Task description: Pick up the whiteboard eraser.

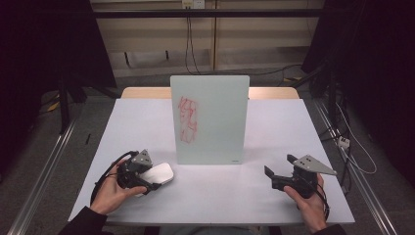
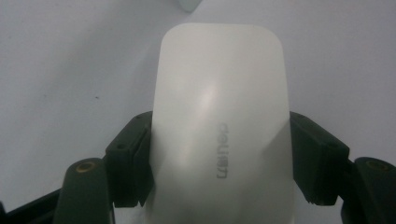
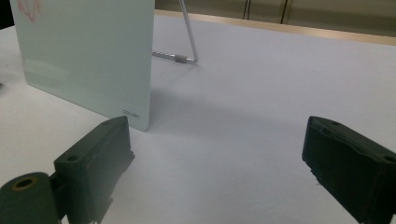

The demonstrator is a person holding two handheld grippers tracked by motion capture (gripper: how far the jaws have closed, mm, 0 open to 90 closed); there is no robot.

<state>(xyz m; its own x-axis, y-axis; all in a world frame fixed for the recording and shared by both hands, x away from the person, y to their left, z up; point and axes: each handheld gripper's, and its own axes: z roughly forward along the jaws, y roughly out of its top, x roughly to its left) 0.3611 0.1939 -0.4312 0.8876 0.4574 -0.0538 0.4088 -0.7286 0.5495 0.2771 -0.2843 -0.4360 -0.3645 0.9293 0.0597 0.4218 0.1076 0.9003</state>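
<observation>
Overhead first, high view: a pale glass board [image 1: 209, 120] stands upright near the middle of the white table [image 1: 274, 132], red scribbles [image 1: 188, 120] on its left half. The eraser [image 1: 159, 173], a white rounded slab, lies on the table just in front of the board's lower left corner. The left gripper [image 1: 147, 177] is at the eraser's near end, held by the left hand [image 1: 113, 191]. The right gripper [image 1: 280, 170] sits in front of the board's lower right corner, well apart from it, in the right hand [image 1: 307, 200].

Left gripper view: the eraser [image 2: 219, 126] is a smooth, glossy white block with rounded corners and a grey "deli" mark printed along its top. Both black jaws press against its long sides, one on each side, so the left gripper [image 2: 220, 161] is clamped on it. The eraser rests flat on the table [image 2: 65, 70].

Right gripper view: the right gripper [image 3: 217, 158] has its jaws spread wide with bare table [image 3: 261, 93] between them; nothing held. The board [image 3: 88, 51] stands beyond the left-hand jaw, its thin wire stand [image 3: 187, 42] showing behind it.
</observation>
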